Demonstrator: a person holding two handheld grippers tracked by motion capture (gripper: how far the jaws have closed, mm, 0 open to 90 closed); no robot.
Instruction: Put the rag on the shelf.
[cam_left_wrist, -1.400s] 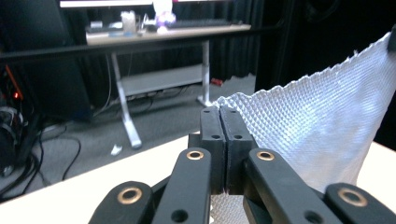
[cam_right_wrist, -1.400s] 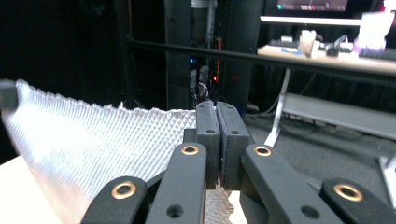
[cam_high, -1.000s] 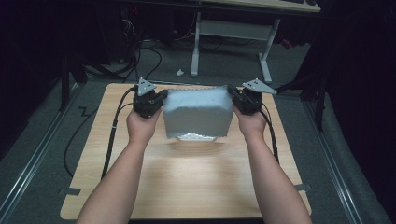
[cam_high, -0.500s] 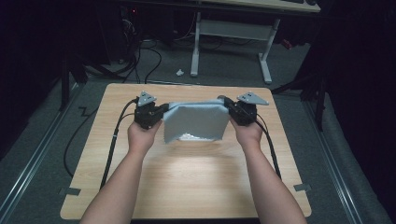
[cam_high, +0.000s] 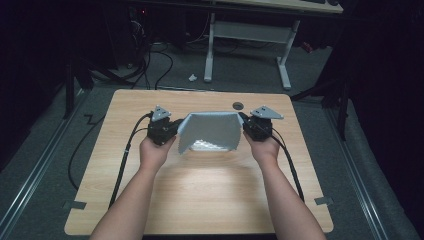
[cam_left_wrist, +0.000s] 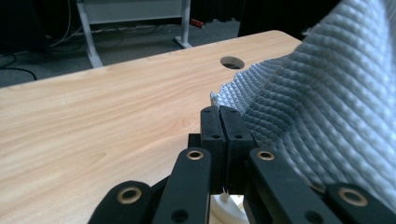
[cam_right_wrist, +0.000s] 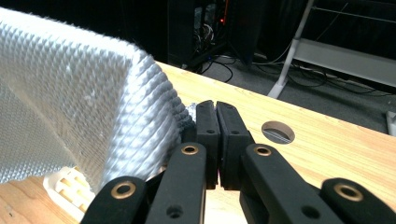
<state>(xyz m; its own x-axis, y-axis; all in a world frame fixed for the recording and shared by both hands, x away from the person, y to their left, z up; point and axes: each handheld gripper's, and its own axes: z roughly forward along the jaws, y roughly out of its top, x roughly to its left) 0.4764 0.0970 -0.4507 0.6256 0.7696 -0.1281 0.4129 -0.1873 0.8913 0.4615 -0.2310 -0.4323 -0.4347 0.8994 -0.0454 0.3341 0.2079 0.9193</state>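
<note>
A pale blue-grey waffle-weave cloth hangs stretched between my two grippers above the middle of the wooden table. Its lower edge touches the tabletop. My left gripper is shut on the cloth's left top corner; in the left gripper view the cloth drapes to the right of the closed jaws. At the cloth's right top corner my right gripper is shut as well, and in the right gripper view the cloth spreads left of that gripper.
A round cable hole lies in the table just behind the cloth. Black cables trail from both grippers over the table. A white desk frame stands on the floor beyond the table's far edge.
Both grippers have come down toward the table and closer to the person with the cloth. The cloth, held high before, now hangs lower with its bottom edge on the tabletop.
</note>
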